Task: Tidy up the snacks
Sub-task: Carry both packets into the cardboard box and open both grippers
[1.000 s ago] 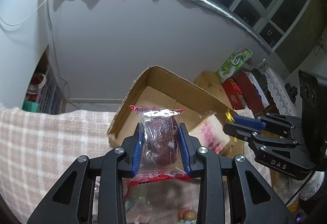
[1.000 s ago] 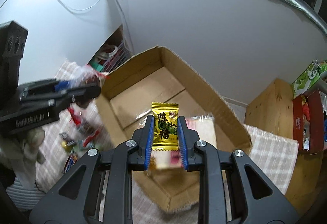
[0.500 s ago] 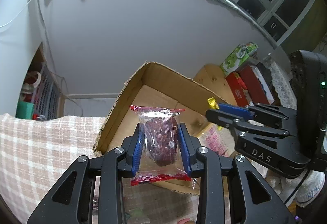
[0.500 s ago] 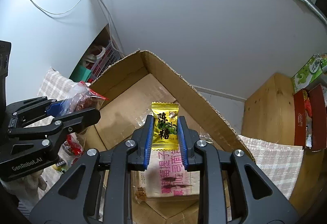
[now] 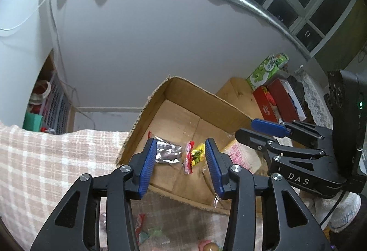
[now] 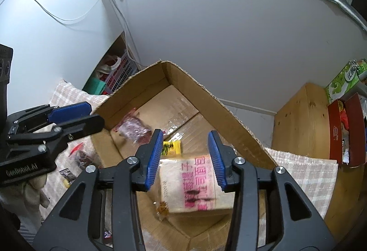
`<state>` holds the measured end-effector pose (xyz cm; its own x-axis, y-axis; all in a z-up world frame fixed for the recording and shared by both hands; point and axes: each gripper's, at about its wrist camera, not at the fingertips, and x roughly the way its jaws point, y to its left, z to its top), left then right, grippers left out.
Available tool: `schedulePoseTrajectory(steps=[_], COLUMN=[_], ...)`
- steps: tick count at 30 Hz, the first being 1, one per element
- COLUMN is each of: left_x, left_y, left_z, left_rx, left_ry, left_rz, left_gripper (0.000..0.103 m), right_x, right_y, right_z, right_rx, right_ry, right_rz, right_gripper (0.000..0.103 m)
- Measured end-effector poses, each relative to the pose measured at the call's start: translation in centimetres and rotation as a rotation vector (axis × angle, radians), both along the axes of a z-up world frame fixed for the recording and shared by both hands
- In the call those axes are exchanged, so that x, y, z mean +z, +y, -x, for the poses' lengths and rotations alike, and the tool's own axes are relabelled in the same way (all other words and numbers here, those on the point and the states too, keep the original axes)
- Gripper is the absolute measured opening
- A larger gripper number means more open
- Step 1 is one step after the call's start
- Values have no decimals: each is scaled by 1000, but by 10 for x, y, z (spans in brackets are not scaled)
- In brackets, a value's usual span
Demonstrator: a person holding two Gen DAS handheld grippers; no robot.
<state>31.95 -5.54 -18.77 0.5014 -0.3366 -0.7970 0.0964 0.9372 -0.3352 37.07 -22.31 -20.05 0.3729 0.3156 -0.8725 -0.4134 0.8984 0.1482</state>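
1. Over the cardboard box, left gripper and right gripper have just been opening, jaws now empty.
2. Red-sealed snack and yellow candy lie on the box floor.
3. Withdrawing low could snag the box's near edge and drag it across the checked cloth.

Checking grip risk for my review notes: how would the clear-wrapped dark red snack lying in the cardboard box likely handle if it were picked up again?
The dark red snack looks light and small. Its glossy film wrapper probably crinkles and may slip between pads. Lying flat on the cardboard box floor, it should slide rather than roll.
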Motion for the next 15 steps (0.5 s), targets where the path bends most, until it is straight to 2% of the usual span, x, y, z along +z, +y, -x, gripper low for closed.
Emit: schedulePoseTrajectory(steps=[8, 15], left_x=[27, 20], left_y=[35, 66], left_z=[39, 86], left_rx=[38, 86], left_ry=[-60, -38], left_rz=[-7, -10], left_gripper=[42, 42], right_x=[28, 36], right_y=[-7, -13], right_z=[45, 92], right_rx=[32, 53], right_ry=[-33, -27], right_rz=[-47, -77], right_gripper=[42, 42])
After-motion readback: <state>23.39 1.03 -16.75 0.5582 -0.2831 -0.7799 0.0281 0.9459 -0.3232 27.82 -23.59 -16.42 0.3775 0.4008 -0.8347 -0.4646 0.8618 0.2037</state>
